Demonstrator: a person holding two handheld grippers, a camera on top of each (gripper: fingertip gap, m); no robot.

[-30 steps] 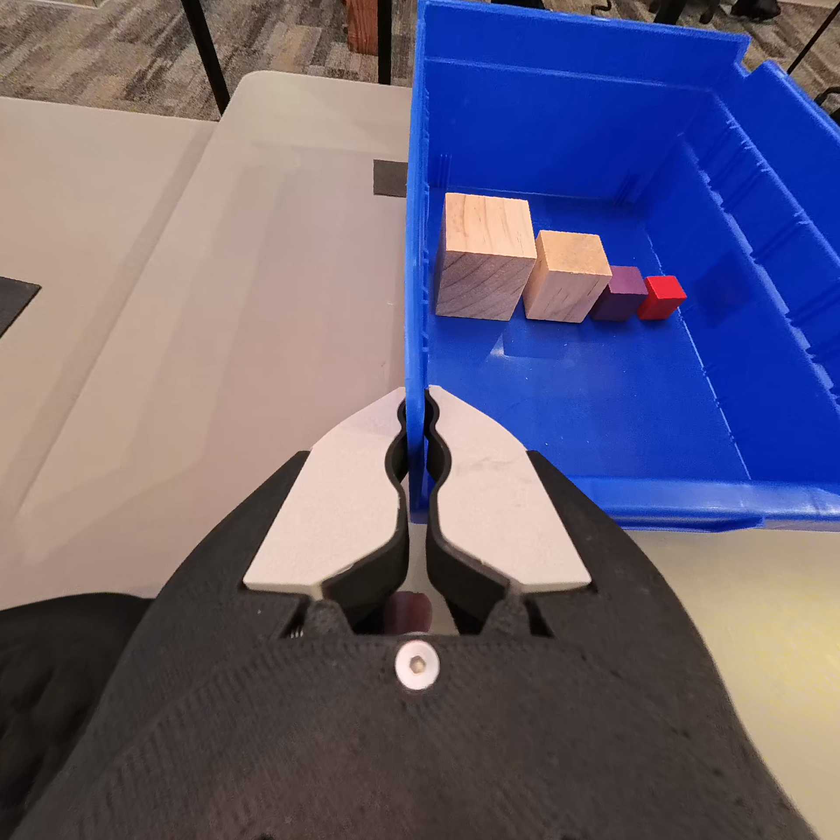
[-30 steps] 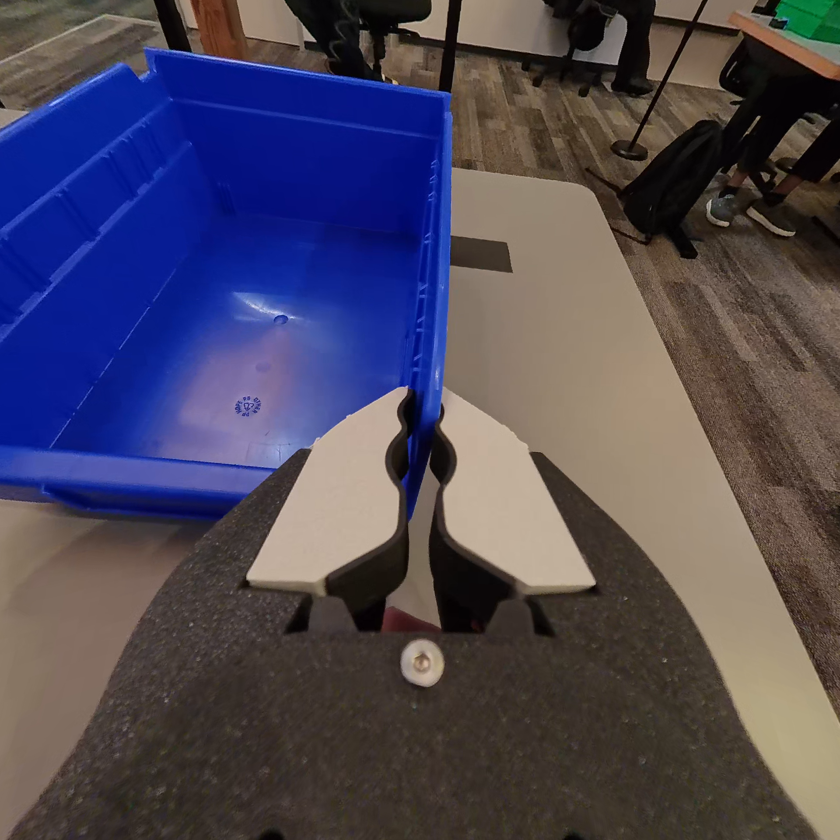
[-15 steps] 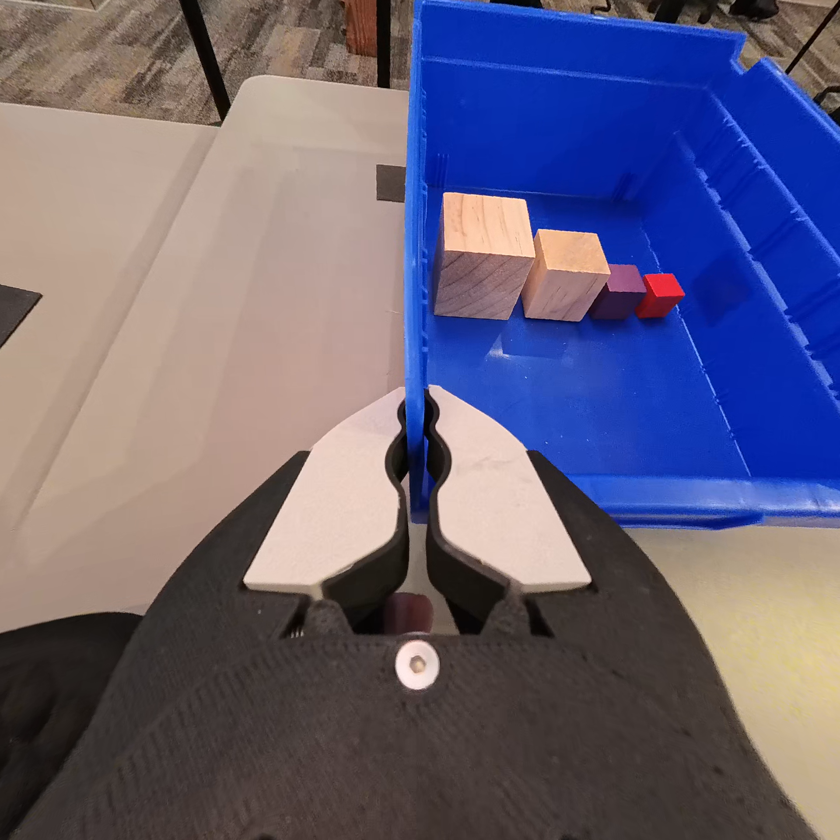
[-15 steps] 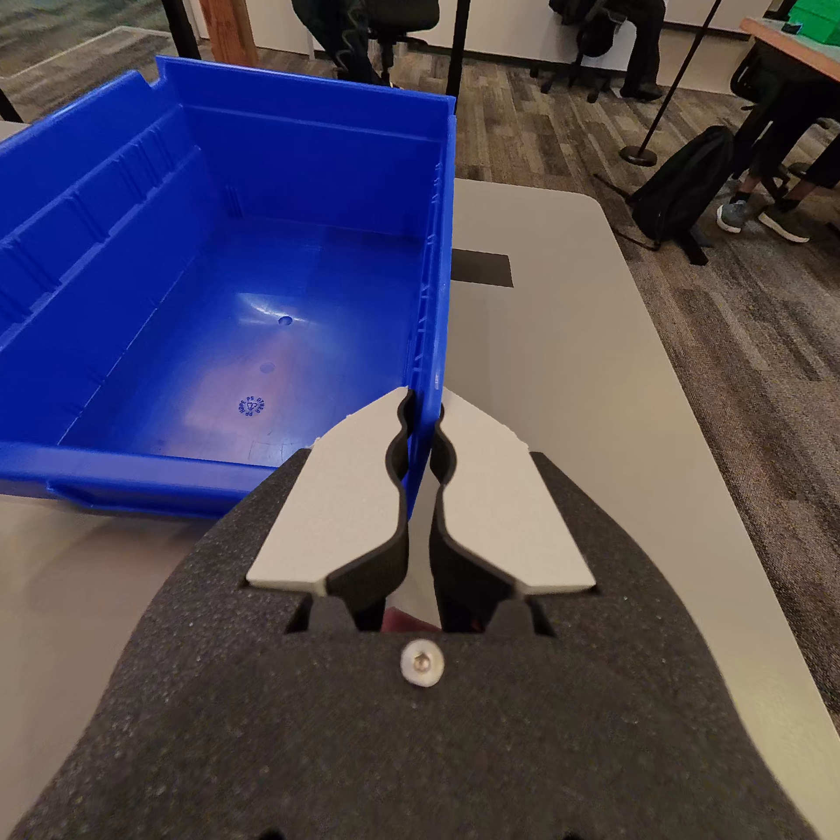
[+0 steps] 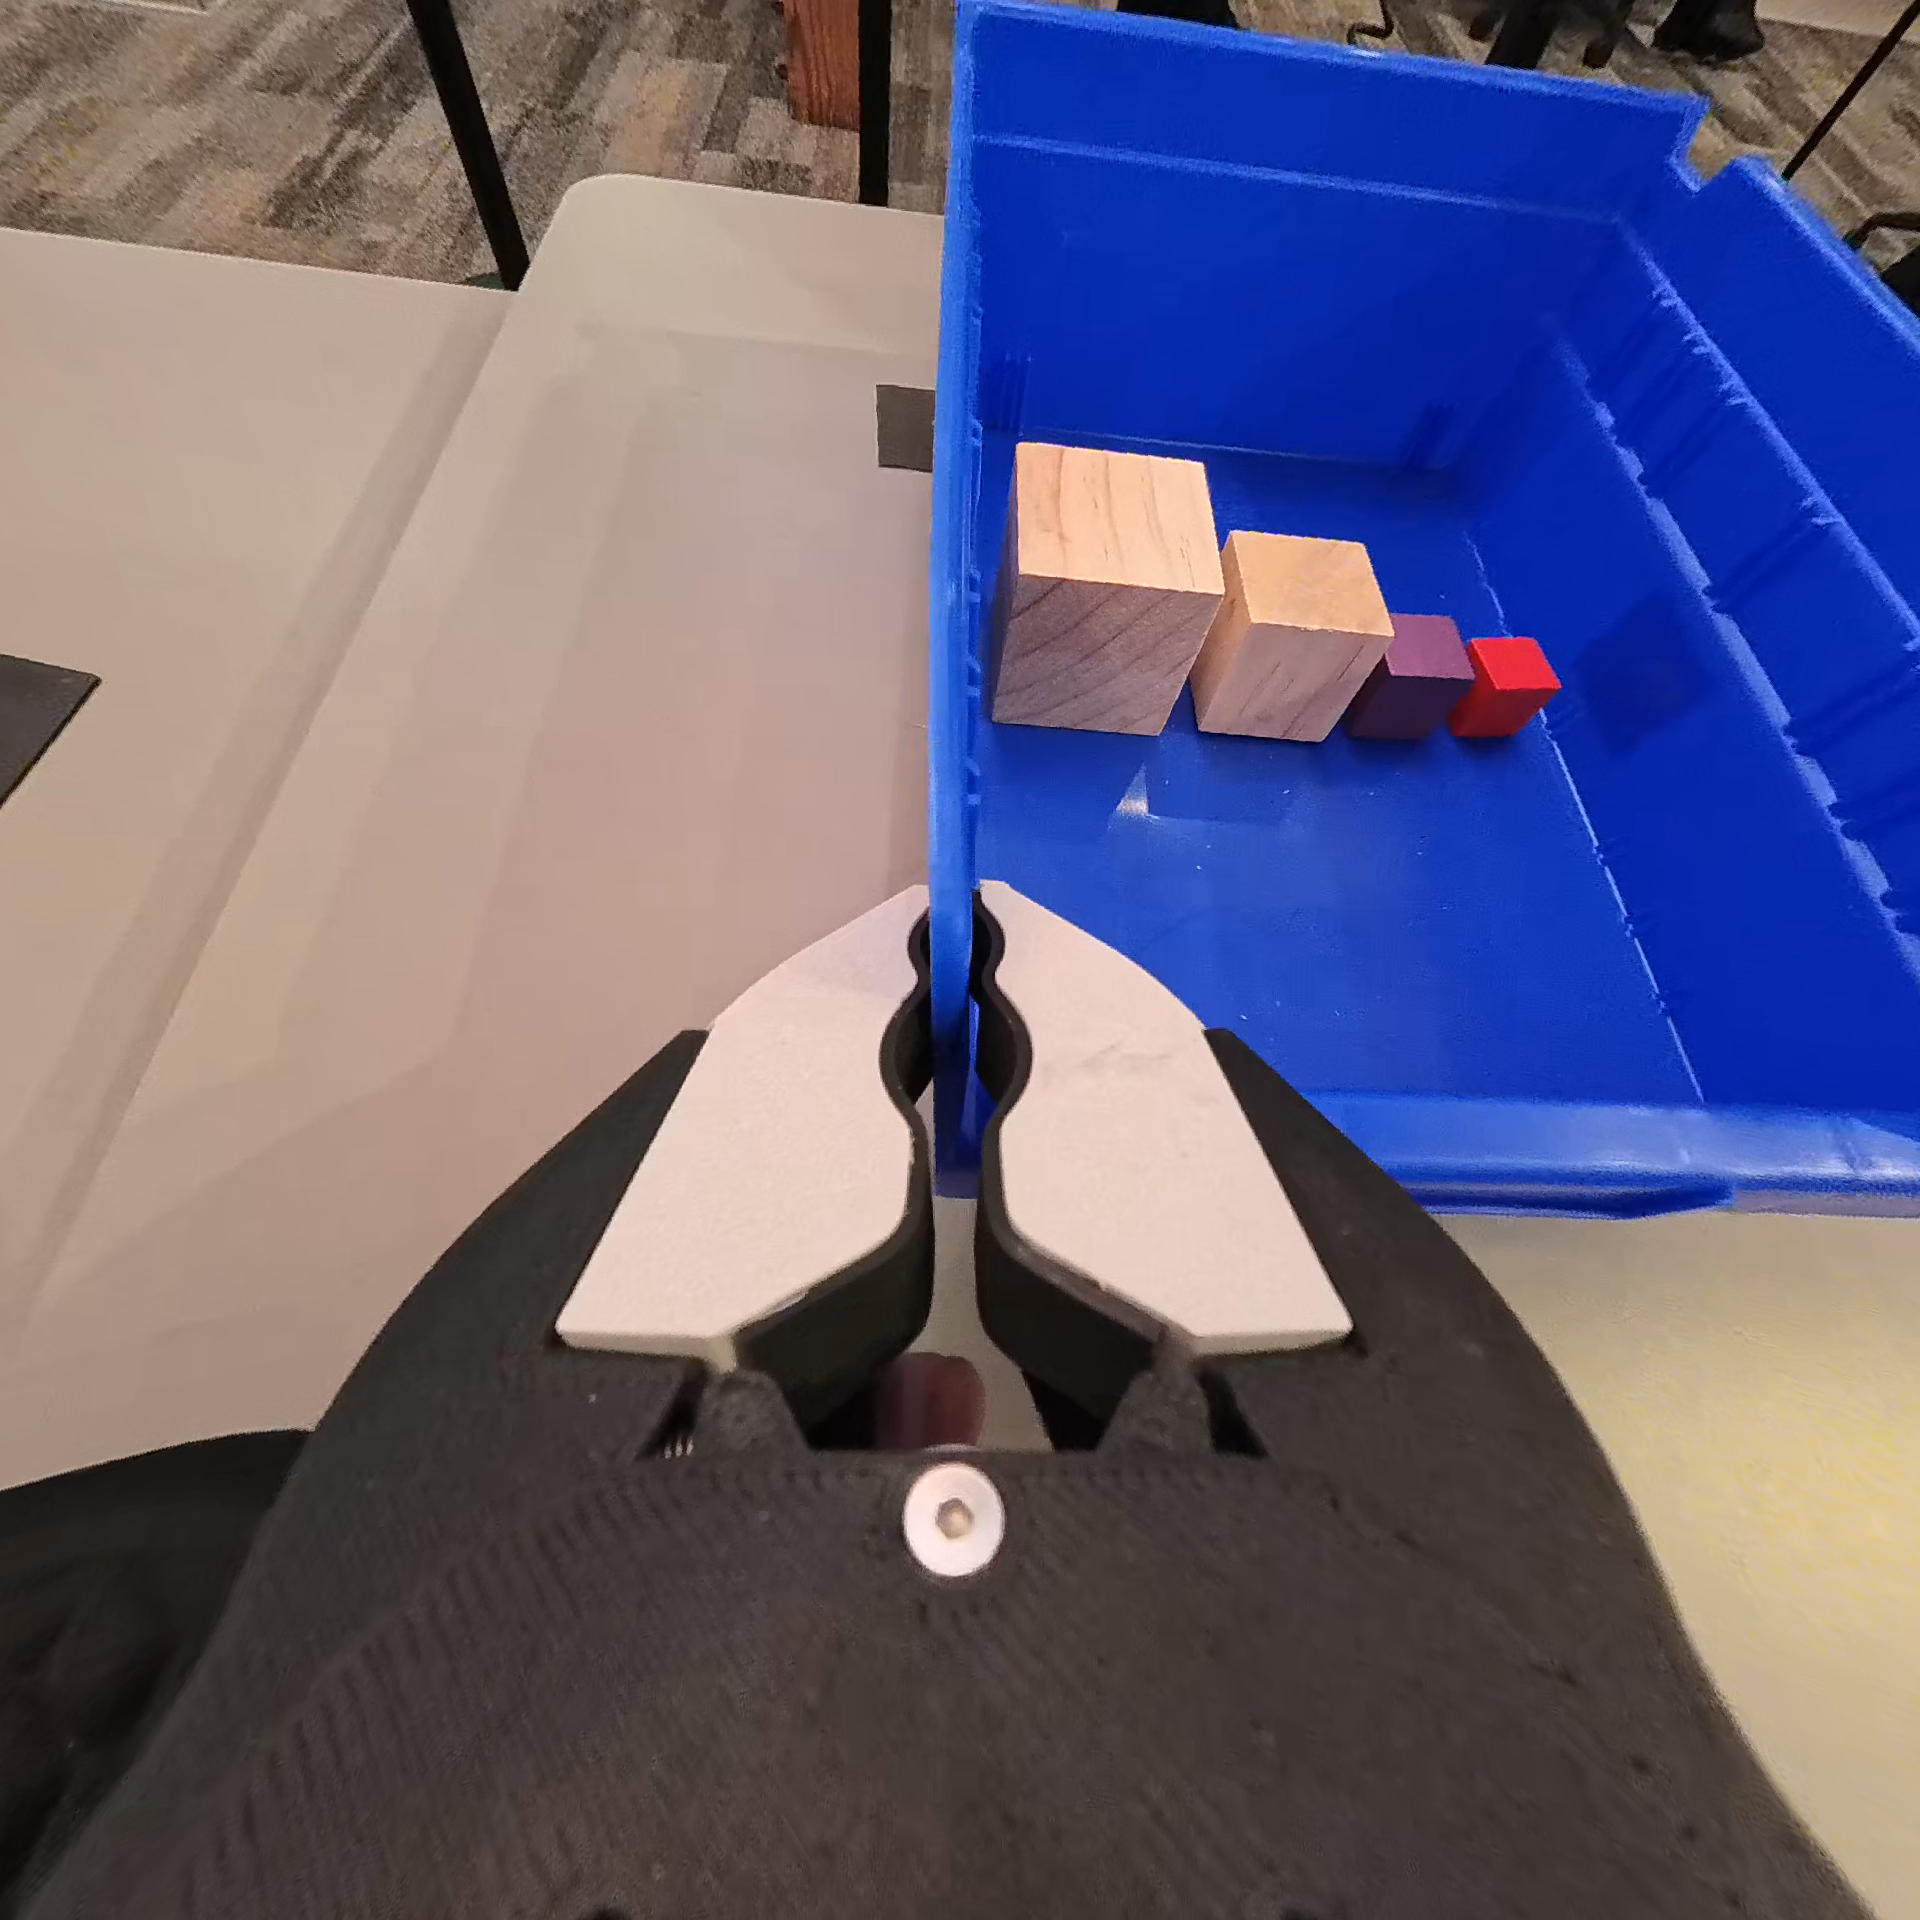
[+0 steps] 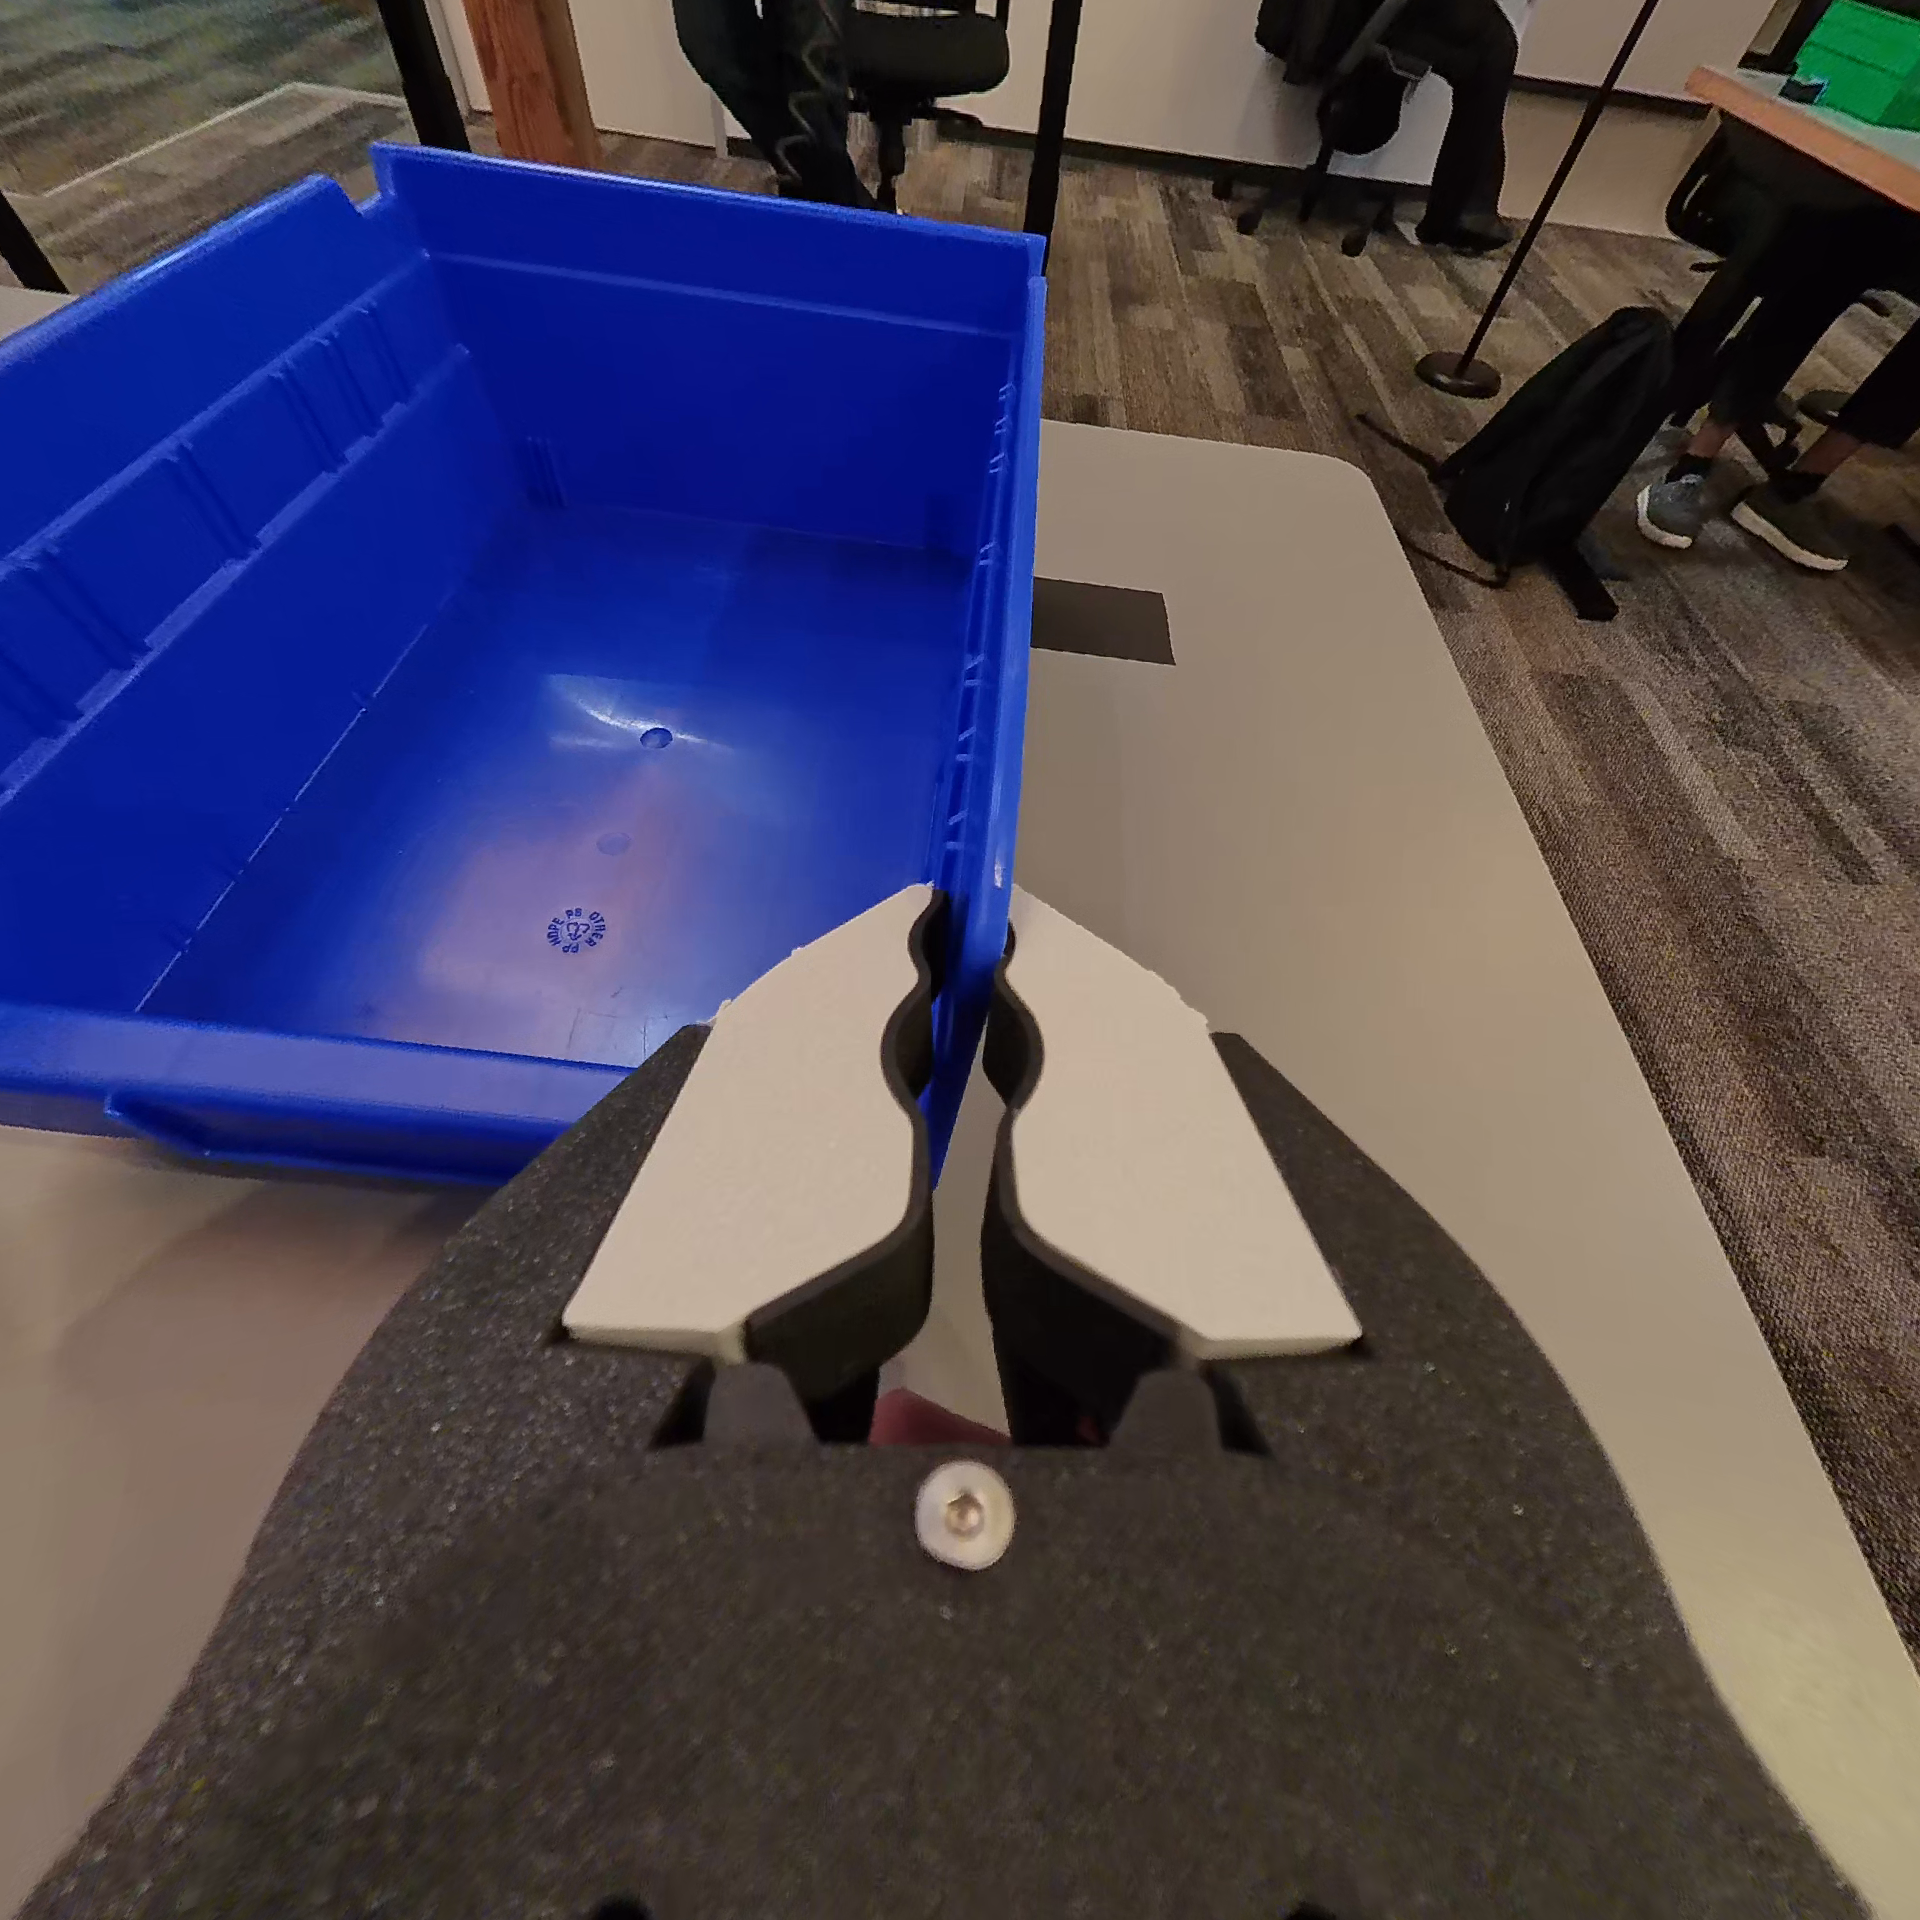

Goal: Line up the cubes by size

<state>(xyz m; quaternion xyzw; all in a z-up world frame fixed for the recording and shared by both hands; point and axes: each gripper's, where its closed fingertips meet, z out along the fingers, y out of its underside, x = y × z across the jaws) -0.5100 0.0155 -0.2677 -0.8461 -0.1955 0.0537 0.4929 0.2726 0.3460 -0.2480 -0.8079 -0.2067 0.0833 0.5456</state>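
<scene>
Four cubes stand in a row on the floor of a blue bin point(image 5: 1351, 260) in the left wrist view. From left to right they are a large wooden cube point(image 5: 1107, 592), a smaller wooden cube point(image 5: 1294, 634), a purple cube point(image 5: 1413, 675) and a small red cube point(image 5: 1507, 686). My left gripper point(image 5: 951, 904) is shut on the bin's left wall point(image 5: 951, 623) near the front corner. My right gripper point(image 6: 971, 904) is shut on the right wall point(image 6: 1013, 623) of a blue bin point(image 6: 675, 343). No cubes show inside the bin in the right wrist view.
The bin stands on a grey table point(image 5: 520, 727) that also shows in the right wrist view point(image 6: 1299, 831). Black tape patches lie beside it point(image 5: 902, 426) point(image 6: 1101, 623). A backpack point(image 6: 1548, 447), chairs and a person's legs are on the floor beyond the table's right edge. The tips of one gripper are about 85 centimetres away from the tips of the other.
Both grippers stay clamped on the bin walls. The right wrist view has shifted slightly, so the bin sits a little lower in it. The cubes have not moved.
</scene>
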